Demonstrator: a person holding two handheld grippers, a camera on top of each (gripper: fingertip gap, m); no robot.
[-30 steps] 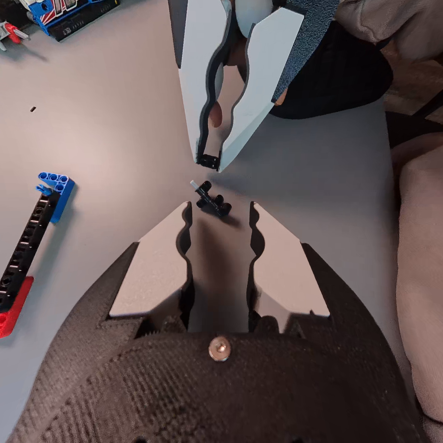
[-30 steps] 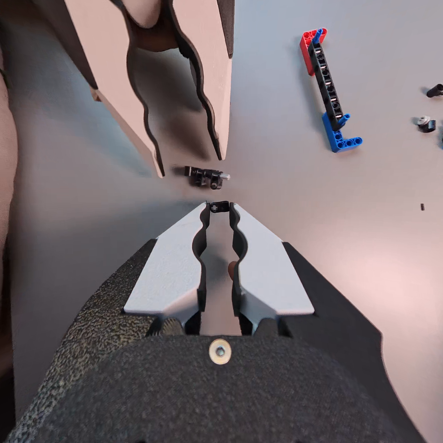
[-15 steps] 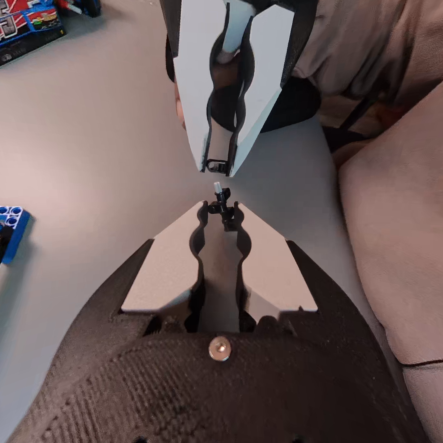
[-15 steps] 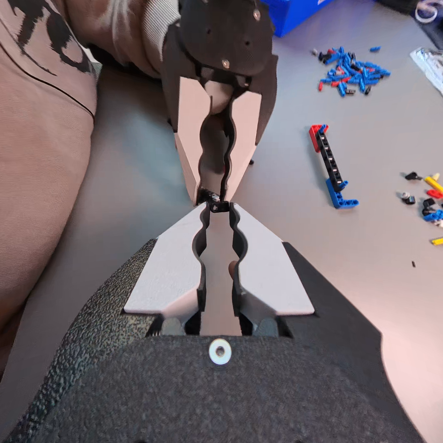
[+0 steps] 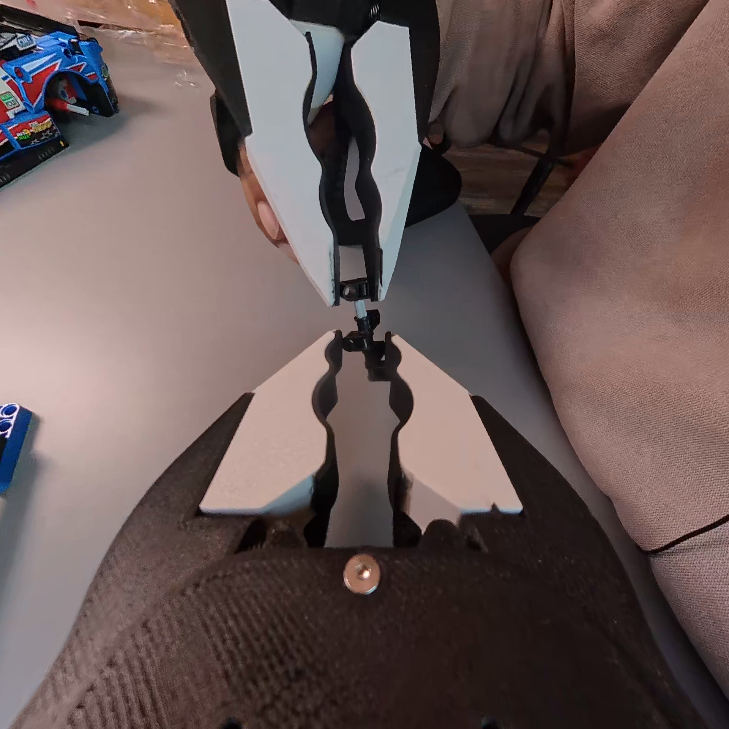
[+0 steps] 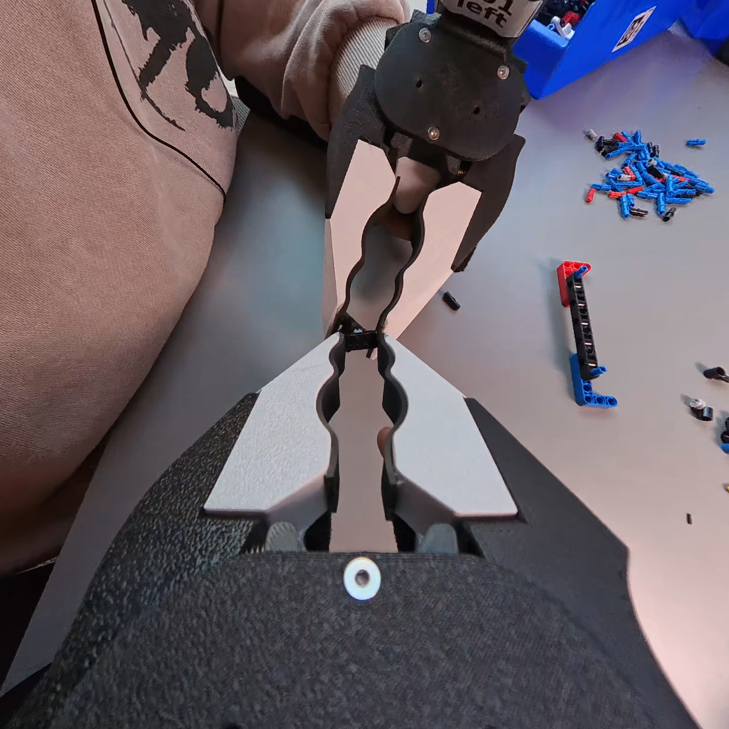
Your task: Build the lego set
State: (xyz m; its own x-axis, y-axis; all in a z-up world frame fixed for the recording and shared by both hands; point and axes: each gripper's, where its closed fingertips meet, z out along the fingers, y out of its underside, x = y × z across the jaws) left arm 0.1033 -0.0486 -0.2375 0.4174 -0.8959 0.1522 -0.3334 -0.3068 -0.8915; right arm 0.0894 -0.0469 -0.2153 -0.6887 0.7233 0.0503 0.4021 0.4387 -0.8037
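In the left wrist view my left gripper [image 5: 362,340] is shut on a small black connector assembly [image 5: 365,347] with a grey axle [image 5: 359,308] pointing away from me. My right gripper [image 5: 357,298] comes in from above, tip to tip, shut on a small black connector [image 5: 355,291]. The axle's end touches that connector's underside. In the right wrist view my right gripper [image 6: 359,341] pinches the black connector [image 6: 359,340], and the left gripper [image 6: 361,321] meets it from the far side. Both are held above the grey table [image 5: 118,276].
A black beam with red and blue L-pieces [image 6: 582,331] lies to the right, with a pile of blue pins [image 6: 651,177], a blue bin [image 6: 591,47] and small loose parts [image 6: 706,410]. The set's box [image 5: 39,90] is far left. A person's beige sweatshirt [image 6: 98,236] is close by. Only a small space, under 4 cm, lies between the two pairs of fingers.
The left gripper was open over the assembly on the table, then shut on it and lifted it. Both grippers rose and closed in until the axle met the right gripper's connector.
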